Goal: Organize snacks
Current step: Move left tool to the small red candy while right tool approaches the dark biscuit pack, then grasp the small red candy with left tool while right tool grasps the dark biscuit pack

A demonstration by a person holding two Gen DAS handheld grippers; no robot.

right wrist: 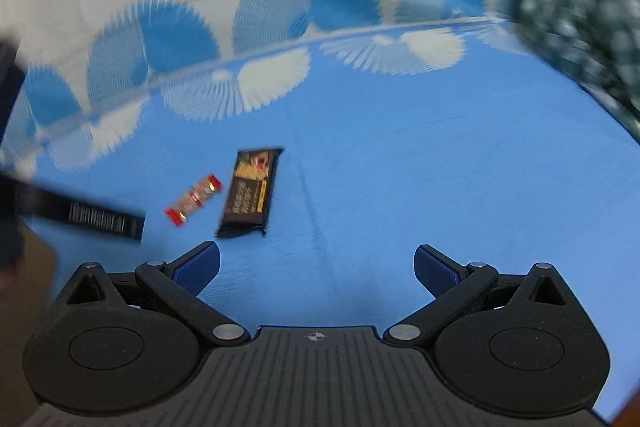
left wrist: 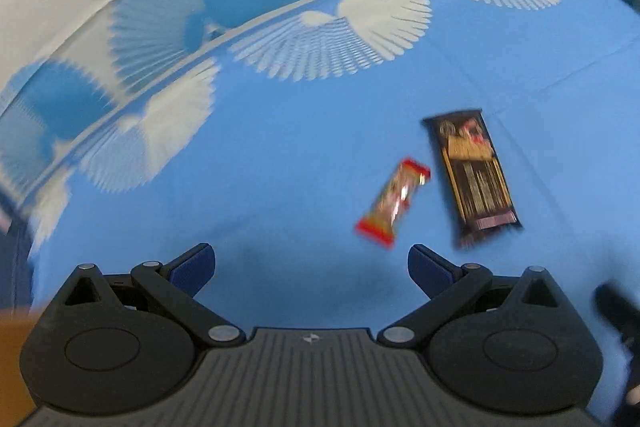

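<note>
Two snack bars lie side by side, just apart, on a blue cloth with white fan shapes: a small red-ended foil-wrapped bar and a larger dark brown wrapped bar. The left gripper and right gripper both hover above the cloth, jaws spread wide, holding nothing
</note>
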